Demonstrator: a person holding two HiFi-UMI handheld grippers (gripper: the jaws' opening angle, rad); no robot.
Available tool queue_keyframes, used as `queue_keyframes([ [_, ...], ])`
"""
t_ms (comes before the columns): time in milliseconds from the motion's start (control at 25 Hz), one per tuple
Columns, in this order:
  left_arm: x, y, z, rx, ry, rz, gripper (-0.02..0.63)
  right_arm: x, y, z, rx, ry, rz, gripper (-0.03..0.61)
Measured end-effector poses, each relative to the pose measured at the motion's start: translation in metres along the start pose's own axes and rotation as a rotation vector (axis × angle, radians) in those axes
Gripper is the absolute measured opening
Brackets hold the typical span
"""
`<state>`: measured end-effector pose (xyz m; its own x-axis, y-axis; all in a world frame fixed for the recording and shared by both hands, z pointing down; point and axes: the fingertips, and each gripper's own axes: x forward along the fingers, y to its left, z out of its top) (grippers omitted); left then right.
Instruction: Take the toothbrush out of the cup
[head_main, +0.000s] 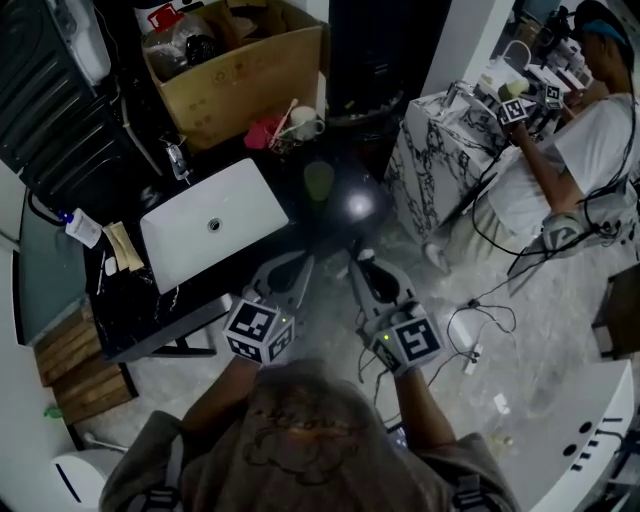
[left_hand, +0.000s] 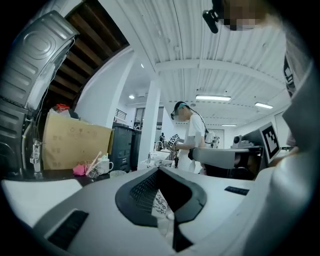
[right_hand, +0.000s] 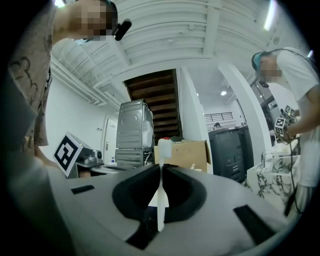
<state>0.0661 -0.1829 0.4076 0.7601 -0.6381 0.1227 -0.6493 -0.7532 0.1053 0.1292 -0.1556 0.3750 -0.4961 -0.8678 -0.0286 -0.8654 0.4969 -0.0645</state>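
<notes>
R hand-held gripper (right_hand: 161, 167) pinched white toothbrush (right_hand: 160, 192) by its handle, bristles up, prob. to carry it steady beyond tabletop's (head_main: 130, 315) front edge; L hand-held gripper (left_hand: 159, 171) pressed together, seemingly empty.

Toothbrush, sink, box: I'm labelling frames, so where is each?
toothbrush (right_hand: 160, 200), right gripper view, on its handle.
sink (head_main: 245, 205), head view, on bare basin.
box (head_main: 250, 80), head view, on its front wall.
</notes>
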Motion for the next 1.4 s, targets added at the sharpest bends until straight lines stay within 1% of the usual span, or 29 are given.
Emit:
queue_keyframes([
  [200, -0.019, -0.013, 0.0, 0.095, -0.002, -0.054, 0.002, -0.016, 0.023, -0.018, 0.021, 0.009, -0.019, 0.015],
  [360, -0.038, -0.021, -0.003, 0.081, -0.01, -0.099, 0.002, -0.023, 0.036, -0.032, 0.031, 0.028, -0.044, 0.015],
  [560, -0.061, -0.028, -0.008, 0.099, -0.027, -0.142, 0.002, -0.03, 0.054, -0.046, 0.034, 0.048, -0.051, 0.015],
  [760, -0.082, -0.028, -0.013, 0.079, -0.014, -0.147, 0.002, -0.032, 0.071, -0.058, 0.035, 0.058, -0.044, 0.015],
  [960, -0.095, -0.029, -0.015, 0.083, -0.021, -0.14, 0.001, -0.035, 0.082, -0.065, 0.042, 0.07, -0.043, 0.015],
  [1240, -0.101, -0.031, -0.016, 0.081, -0.028, -0.134, 0.002, -0.039, 0.084, -0.073, 0.056, 0.098, -0.058, 0.015],
  [1400, -0.103, -0.03, -0.017, 0.076, -0.033, -0.128, 0.002, -0.038, 0.086, -0.074, 0.061, 0.098, -0.057, 0.015],
])
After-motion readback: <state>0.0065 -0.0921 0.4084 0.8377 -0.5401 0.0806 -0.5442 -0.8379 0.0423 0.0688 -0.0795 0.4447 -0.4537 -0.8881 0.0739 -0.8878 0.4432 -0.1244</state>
